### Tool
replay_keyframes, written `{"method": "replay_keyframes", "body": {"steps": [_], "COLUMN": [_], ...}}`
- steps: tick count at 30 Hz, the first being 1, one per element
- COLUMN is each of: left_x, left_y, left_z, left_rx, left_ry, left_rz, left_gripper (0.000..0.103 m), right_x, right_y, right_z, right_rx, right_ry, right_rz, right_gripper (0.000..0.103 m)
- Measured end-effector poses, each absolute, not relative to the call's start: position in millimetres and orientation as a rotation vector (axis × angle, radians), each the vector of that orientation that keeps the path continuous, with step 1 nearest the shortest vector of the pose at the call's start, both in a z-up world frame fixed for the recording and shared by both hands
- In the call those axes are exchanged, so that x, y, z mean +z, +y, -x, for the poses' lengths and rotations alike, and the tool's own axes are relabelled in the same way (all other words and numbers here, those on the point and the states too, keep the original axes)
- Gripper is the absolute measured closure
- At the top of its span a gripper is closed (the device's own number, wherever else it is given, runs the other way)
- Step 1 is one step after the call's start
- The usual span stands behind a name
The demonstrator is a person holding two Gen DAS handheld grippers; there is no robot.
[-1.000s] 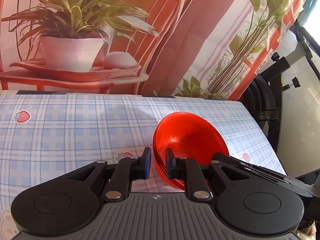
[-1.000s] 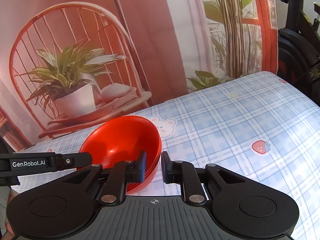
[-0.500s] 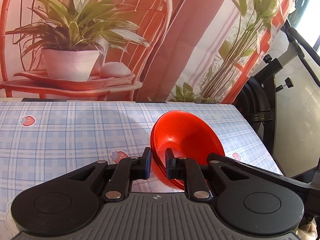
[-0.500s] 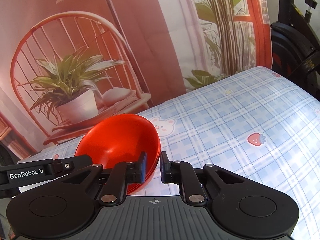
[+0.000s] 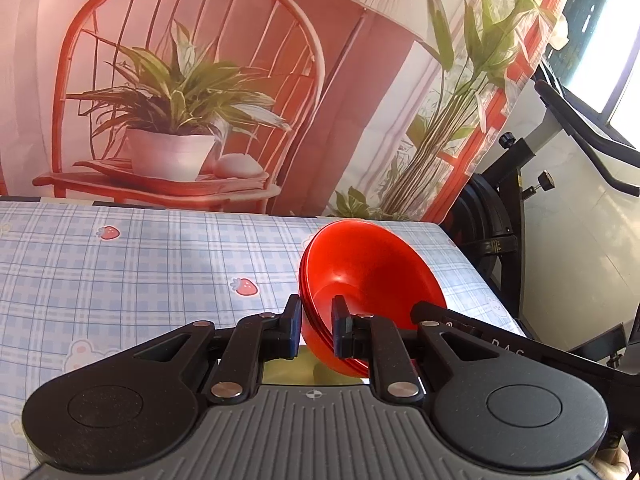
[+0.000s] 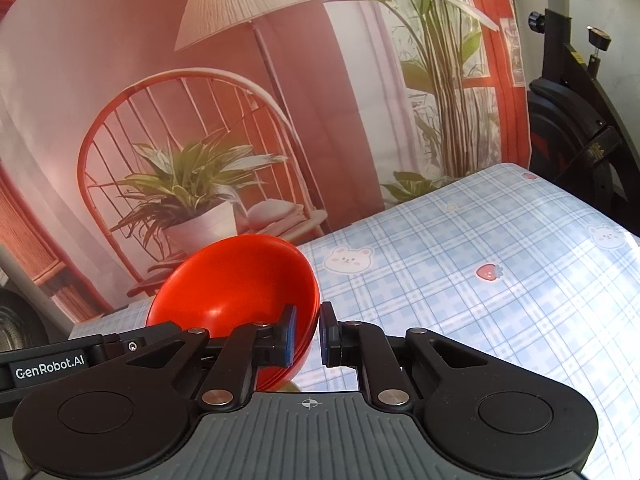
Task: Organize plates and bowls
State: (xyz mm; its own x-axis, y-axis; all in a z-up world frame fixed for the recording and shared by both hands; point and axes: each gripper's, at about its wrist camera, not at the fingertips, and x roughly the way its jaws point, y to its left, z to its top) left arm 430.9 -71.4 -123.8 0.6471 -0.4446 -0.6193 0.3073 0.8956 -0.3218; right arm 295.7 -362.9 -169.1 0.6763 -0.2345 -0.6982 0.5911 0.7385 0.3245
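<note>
The tabletop (image 5: 120, 272), covered with a pale blue checked cloth printed with strawberries and bears, fills the lower half of both wrist views; a printed backdrop of a red chair and potted plant (image 5: 172, 120) hangs behind it, and a black exercise bike (image 6: 576, 120) stands at about 2 o'clock in the right view. A stack of glossy red plastic bowls (image 5: 368, 276), nested closely so that several rims show as thin lines, is held tilted and appears clear of the cloth, at 1 o'clock from the left tool (image 5: 316, 330) and at 11 o'clock from the right tool (image 6: 308, 332).

Each tool is pinched on the stack's wall at opposite sides of the rim, one pad inside and one outside. The stack is judged light, stiff and unlikely to break, but smooth and slippery; with the wall sloping, the pads could slide towards the rim, and the inner bowls could shift if the tilt is increased. The rim edge, taken at two opposite points, is judged the soundest hold, with the stack kept near level.
</note>
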Motion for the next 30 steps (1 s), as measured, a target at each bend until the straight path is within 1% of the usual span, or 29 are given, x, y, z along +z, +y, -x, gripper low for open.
{"method": "replay_keyframes", "body": {"steps": [10, 19, 30], "left_x": [-120.3, -135.7, -160.7], "left_y": [-41.4, -28.1, -19.9], "left_z": [-388.1, -368.7, -365.1], "left_rx": [-0.420, -0.406, -0.378], "left_ry": [0.749, 0.778, 0.837], "left_rz": [0.243, 0.234, 0.236], "left_gripper": [0.086, 0.086, 0.086], "right_x": [-159.3, -175.6, -192.2], "right_y": [-320.1, -298.4, -288.2], "right_z": [-272.6, -260.6, -258.5], "right_rx": [-0.452, -0.425, -0.407], "right_ry": [0.714, 0.772, 0.824], "right_rz": [-0.534, -0.508, -0.485], "right_gripper": [0.092, 0.092, 0.091]}}
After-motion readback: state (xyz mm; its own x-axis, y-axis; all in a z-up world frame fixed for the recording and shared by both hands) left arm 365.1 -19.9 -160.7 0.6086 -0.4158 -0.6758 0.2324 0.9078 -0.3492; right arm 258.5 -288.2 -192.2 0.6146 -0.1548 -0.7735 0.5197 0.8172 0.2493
